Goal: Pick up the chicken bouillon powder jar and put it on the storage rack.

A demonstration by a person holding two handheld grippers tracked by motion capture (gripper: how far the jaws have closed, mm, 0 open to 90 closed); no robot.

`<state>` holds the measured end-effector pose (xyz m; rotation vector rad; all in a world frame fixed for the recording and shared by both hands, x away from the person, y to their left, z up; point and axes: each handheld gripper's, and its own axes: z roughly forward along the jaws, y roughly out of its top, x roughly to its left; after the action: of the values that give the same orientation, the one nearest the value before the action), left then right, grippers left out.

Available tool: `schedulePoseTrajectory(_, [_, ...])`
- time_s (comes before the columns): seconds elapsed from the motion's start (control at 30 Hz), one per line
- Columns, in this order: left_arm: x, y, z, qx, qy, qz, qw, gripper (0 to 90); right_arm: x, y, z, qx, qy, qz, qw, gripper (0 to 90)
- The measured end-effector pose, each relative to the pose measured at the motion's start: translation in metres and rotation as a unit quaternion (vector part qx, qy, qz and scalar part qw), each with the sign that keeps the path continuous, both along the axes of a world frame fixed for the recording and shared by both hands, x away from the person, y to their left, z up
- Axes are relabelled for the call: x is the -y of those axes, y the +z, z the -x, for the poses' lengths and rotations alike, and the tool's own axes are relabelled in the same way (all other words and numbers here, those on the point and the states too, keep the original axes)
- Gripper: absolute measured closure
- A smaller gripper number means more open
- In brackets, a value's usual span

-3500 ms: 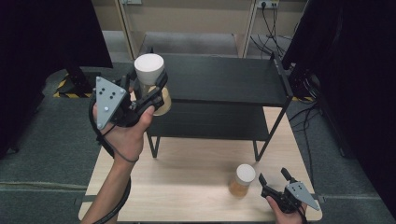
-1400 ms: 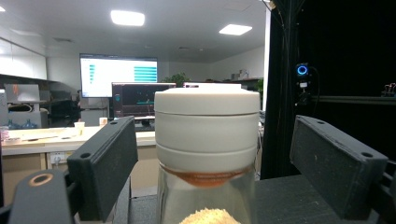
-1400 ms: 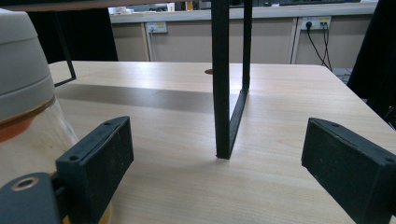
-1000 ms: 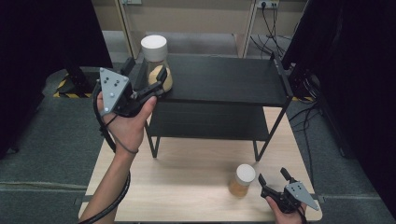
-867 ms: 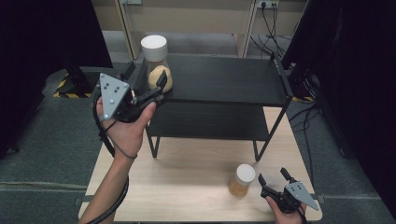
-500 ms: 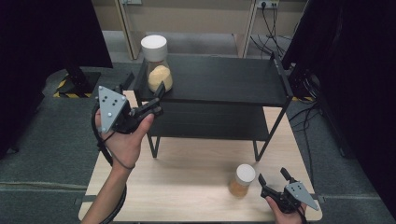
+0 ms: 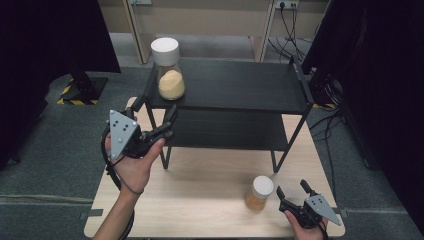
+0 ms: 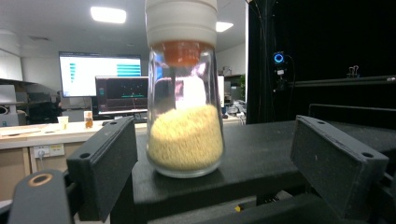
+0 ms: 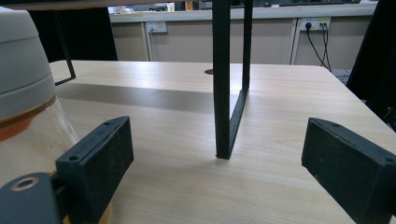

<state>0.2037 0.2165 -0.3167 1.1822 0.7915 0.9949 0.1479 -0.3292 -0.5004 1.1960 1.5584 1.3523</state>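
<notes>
A glass jar [image 7: 169, 70] with a white lid, half full of yellow grains, stands upright on the left front corner of the black shelf's top [image 7: 240, 85]. My left gripper [image 7: 154, 108] is open, lower than the jar and drawn back off that corner. In the left gripper view the jar [image 8: 184, 107] stands beyond the wide-apart jaws of the left gripper [image 8: 210, 158], untouched. A second white-lidded jar [image 7: 259, 193] rests on the wooden table [image 7: 210, 185]. My right gripper [image 7: 291, 188] is open just right of it. In the right gripper view that jar [image 9: 28, 107] sits by the left jaw.
The two-tier shelf takes up the table's far half; one of its thin legs [image 9: 229, 93] rises ahead of the right gripper. Cables [image 7: 325, 130] trail on the floor at the right. Black curtains flank both sides.
The left gripper carried the grain jar to the shelf top, left it standing there, then drew back and down toward the person. The right gripper and its jar stayed put.
</notes>
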Motion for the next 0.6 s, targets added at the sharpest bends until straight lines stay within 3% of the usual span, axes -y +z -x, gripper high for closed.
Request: schedulePoseTrajectory(0.6, [-0.009, -0.044, 0.007, -0.022, -0.026, -0.002, 0.9994, 14.0, 0.000, 0.000, 0.000, 0.000, 0.000, 0.001, 1.0000, 9.4])
